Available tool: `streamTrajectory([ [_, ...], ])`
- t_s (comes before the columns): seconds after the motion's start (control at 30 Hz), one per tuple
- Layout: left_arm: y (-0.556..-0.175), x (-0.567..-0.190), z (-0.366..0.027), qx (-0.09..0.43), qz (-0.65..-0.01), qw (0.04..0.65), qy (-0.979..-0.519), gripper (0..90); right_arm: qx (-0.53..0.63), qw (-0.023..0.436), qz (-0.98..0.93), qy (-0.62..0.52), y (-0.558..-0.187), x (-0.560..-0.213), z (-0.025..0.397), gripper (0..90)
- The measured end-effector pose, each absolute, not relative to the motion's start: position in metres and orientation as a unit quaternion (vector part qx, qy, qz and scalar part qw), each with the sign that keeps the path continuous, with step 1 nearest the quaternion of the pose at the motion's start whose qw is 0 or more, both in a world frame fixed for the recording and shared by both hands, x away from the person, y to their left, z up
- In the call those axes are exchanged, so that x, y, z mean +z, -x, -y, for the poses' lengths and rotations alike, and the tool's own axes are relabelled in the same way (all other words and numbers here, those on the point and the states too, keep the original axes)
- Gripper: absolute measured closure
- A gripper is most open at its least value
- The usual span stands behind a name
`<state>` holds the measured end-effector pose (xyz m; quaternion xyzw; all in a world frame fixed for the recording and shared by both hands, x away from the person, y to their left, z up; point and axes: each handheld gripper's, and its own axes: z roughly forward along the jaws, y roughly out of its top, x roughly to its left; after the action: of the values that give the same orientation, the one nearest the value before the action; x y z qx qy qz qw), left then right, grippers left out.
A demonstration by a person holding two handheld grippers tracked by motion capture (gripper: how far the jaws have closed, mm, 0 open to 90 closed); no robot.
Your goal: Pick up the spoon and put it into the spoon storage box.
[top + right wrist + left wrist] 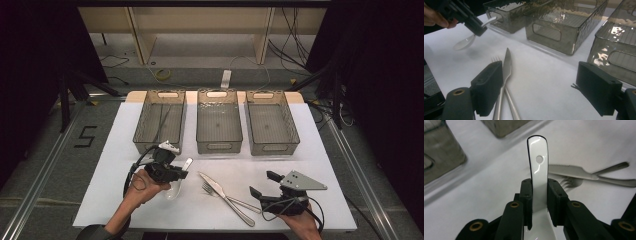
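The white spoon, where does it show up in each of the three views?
High view: white spoon lower left, held by the left tool.
Left gripper view: center, handle upright between the jaws.
Right gripper view: upper left.
Shared landmark: the knife crossing the fork.

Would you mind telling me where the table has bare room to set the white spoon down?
The left tongs grip the spoon. Bare cloth lies left of the left bin, in the strip between the bins and the cutlery, and at the right edge beyond the right bin. The front middle is crowded: knife and fork cross there, with the right tongs beside them.
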<state>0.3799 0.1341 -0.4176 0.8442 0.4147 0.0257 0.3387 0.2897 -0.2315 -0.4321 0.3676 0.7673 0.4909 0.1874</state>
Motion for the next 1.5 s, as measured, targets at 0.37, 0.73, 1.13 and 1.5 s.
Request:
streamTrajectory([
  [0.37, -0.398, -0.387, -0.134, 0.042, -0.409, 0.39, -0.824, 75.5, 0.491, 0.188, -0.766, -0.37, -0.29, -0.433, 0.233, 22.8],
  [0.73, -0.431, -0.368, -0.123, 0.056, -0.416, 0.411, -0.809, 75.6, 0.492, 0.186, -0.766, -0.371, -0.291, -0.433, 0.233, 22.8],
  [1.13, -0.46, -0.364, -0.112, 0.069, -0.421, 0.418, -0.802, 76.1, 0.492, 0.185, -0.766, -0.371, -0.291, -0.433, 0.233, 22.8],
  [1.5, -0.485, -0.35, -0.102, 0.059, -0.432, 0.449, -0.78, 77.2, 0.493, 0.185, -0.765, -0.371, -0.29, -0.433, 0.234, 22.8],
])
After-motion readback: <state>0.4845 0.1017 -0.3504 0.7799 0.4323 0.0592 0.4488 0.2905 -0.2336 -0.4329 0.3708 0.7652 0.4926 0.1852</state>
